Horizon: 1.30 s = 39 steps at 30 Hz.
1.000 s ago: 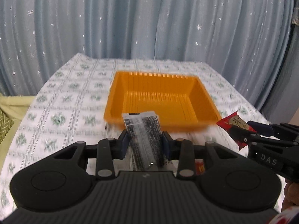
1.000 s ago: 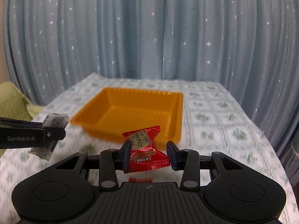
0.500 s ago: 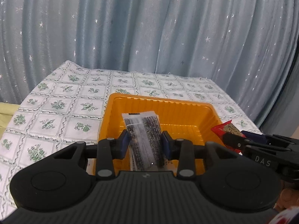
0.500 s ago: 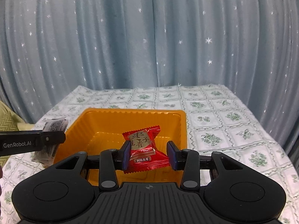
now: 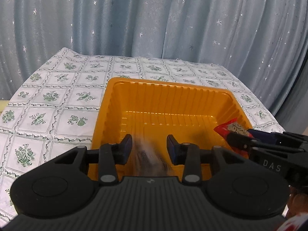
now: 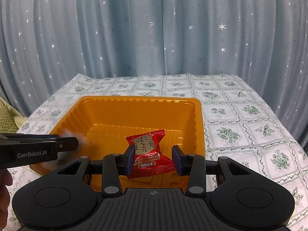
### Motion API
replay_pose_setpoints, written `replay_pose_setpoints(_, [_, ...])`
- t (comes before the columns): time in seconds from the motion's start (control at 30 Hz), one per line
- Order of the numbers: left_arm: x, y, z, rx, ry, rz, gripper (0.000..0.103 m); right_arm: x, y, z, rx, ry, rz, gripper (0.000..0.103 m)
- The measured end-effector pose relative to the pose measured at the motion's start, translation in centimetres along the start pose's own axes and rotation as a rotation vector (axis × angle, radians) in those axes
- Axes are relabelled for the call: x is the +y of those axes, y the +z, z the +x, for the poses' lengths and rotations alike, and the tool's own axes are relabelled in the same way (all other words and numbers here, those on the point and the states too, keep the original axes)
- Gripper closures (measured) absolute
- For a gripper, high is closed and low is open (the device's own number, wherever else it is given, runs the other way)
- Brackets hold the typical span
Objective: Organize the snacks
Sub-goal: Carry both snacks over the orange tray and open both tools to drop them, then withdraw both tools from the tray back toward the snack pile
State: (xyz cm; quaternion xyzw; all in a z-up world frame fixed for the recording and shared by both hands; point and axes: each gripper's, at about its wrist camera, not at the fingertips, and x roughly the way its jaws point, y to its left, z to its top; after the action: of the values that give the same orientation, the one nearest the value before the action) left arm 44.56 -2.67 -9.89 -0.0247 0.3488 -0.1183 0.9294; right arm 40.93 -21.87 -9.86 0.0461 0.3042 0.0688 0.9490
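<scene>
- Left gripper (image 5: 149, 147) hovered over the orange tray (image 5: 169, 88); jaws spread apart, nothing clamped — a dark packet (image 5: 147, 156) showed as a blur between them, apparently dropping into the tray.
- Right gripper (image 6: 153, 158) hung above the tray's right side; its jaws stood apart too, the left pad against the red candy (image 6: 149, 150), a gap at the right one — grip looked released or releasing.
- Step in hand, as judged: depositing both snacks.
- Next move called for: lift both grippers clear of the tray wall, then seek further snacks on the floral tablecloth (image 6: 240, 119).
</scene>
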Motion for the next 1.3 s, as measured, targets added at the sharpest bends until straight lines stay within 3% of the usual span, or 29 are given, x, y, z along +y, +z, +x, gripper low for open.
replay_pose_setpoints(0.4, [0.6, 0.7, -1.4, -0.037, 0.014, -0.019, 0.059, 0.2, 0.0, -0.1, -0.013, 0.024, 0.0, 0.061])
replay_pose_setpoints(0.43, [0.5, 0.8, -1.5, -0.037, 0.015, -0.016, 0.057, 0.2, 0.1, 0.0, -0.014, 0.03, -0.001, 0.057])
replay_pose_setpoints(0.47, [0.5, 0.7, -1.5, -0.036, 0.018, -0.014, 0.056, 0.2, 0.1, 0.0, -0.015, 0.036, -0.001, 0.043])
replay_pose_setpoints(0.53, [0.4, 0.7, -1.5, -0.035, 0.022, -0.009, 0.054, 0.0, 0.1, -0.3, -0.042, 0.037, 0.013, 0.029])
replay_pose_setpoints(0.9, [0.4, 0.1, -4.0, -0.033, 0.049, 0.008, 0.046, -0.1, 0.5, -3.1, -0.08, 0.001, -0.009, 0.028])
replay_pose_setpoints(1.3, [-1.8, -4.1, -13.4, -0.031, 0.066, 0.02, 0.035, 0.6, -1.8, -12.6, -0.036, -0.056, 0.044, 0.028])
